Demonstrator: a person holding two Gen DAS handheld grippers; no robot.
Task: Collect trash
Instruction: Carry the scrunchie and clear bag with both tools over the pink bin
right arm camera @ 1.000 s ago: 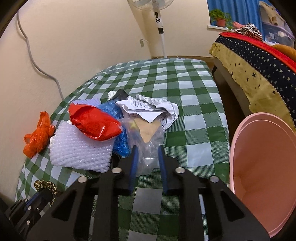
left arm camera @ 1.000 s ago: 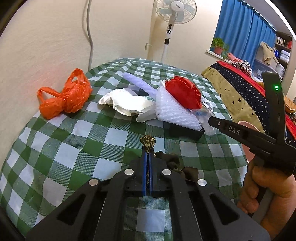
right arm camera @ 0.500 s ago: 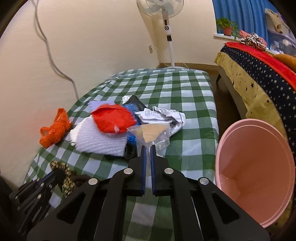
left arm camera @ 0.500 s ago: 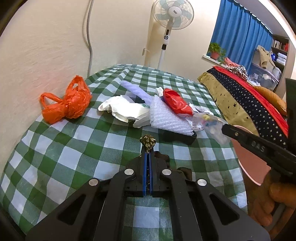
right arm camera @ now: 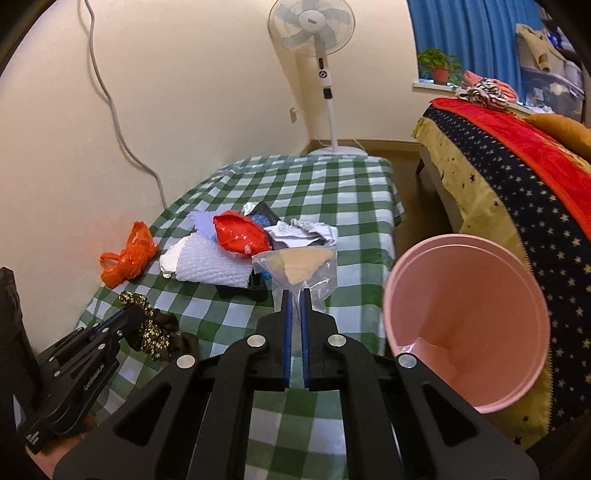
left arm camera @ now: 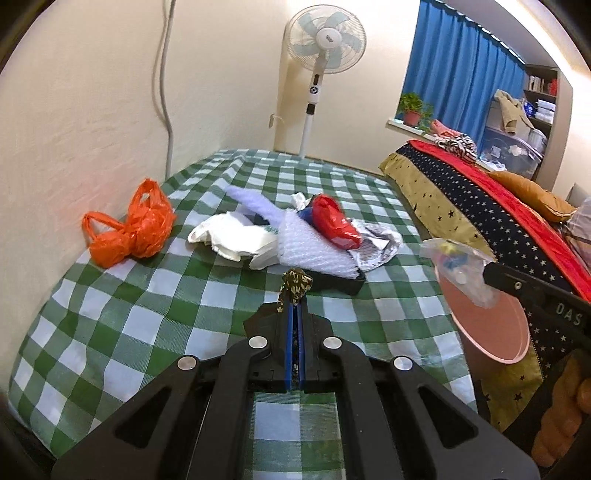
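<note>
Pinching only a bag (right arm camera: 301,267) corner, the shut right claw (right arm camera: 294,295) risked dropping it short of the bin (right arm camera: 463,321); left claw (left arm camera: 294,308) gripped a scrunchie (left arm camera: 295,282).

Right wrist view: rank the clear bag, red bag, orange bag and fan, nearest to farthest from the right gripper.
1. Clear bag, pinched in the right gripper.
2. Red bag, on the pile, ahead-left.
3. Orange bag, far left by the wall.
4. Fan, on the floor past the table.
</note>
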